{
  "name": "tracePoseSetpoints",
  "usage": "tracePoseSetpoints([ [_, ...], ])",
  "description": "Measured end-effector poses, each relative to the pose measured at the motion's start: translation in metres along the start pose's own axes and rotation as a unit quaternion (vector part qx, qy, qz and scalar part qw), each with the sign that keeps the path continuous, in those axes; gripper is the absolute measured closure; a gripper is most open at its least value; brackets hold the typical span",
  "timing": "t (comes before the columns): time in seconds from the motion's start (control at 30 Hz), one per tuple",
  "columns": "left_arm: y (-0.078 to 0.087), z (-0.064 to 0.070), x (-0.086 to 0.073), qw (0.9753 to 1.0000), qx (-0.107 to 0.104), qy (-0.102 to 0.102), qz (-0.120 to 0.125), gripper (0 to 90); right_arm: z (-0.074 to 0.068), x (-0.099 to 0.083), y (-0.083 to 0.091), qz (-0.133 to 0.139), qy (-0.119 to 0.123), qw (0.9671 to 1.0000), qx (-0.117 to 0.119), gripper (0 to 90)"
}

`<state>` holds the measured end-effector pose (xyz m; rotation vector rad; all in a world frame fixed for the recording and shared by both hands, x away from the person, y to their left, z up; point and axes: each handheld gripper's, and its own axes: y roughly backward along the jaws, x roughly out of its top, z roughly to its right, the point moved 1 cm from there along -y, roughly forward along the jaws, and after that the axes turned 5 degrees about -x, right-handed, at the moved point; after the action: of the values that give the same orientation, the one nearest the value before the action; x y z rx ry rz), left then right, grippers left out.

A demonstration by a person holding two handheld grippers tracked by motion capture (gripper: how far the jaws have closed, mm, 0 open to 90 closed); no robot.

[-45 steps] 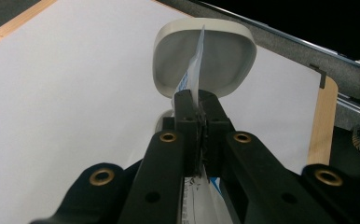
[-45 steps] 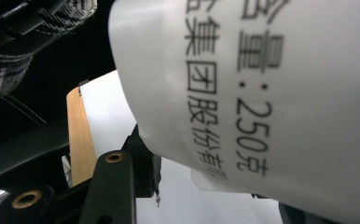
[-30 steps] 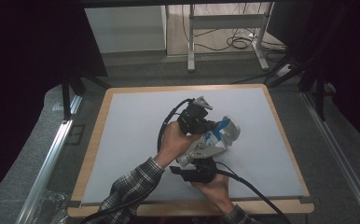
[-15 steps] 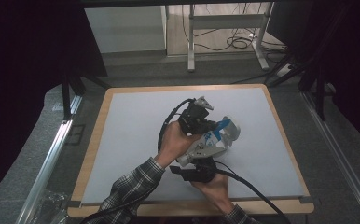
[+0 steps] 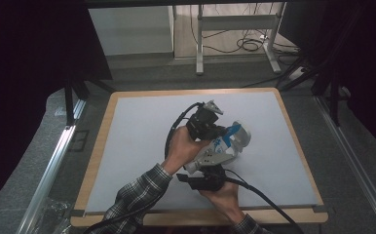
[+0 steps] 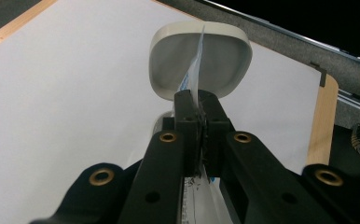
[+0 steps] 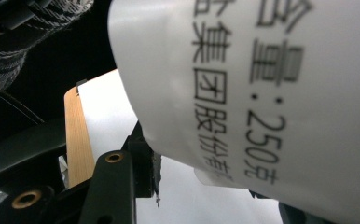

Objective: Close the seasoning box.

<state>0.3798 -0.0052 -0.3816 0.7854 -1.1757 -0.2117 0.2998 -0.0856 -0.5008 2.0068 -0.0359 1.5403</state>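
Note:
A white plastic bottle (image 5: 236, 138) with a blue label is held above the middle of the white board (image 5: 137, 141). In the left gripper view I look at its rounded base (image 6: 178, 60). My left gripper (image 6: 197, 100) is shut on a thin blue-printed label sheet (image 6: 195, 70) that stands out from the bottle. From above, the left gripper (image 5: 221, 131) comes at the bottle from the left. My right gripper (image 5: 208, 168) grips the bottle from below. In the right gripper view the bottle's wall (image 7: 243, 84), with black print, sits between the jaws of the right gripper (image 7: 215, 186).
The white board has a wooden rim (image 5: 101, 146) and lies on a grey covered table. Metal rails (image 5: 54, 161) run along both sides. A table frame and cables (image 5: 247, 44) stand on the floor beyond. Two forearms in plaid sleeves (image 5: 132, 204) enter from the bottom.

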Motion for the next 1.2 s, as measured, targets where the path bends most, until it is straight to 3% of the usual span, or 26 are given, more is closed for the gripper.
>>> tracePoseSetpoints([
  [1.2,0.0005,-0.0013,0.0044,0.9999,-0.006,0.005,-0.012,88.4,-0.0065,0.0029,0.0016,0.004,0.006,1.0000,0.002,53.6],
])
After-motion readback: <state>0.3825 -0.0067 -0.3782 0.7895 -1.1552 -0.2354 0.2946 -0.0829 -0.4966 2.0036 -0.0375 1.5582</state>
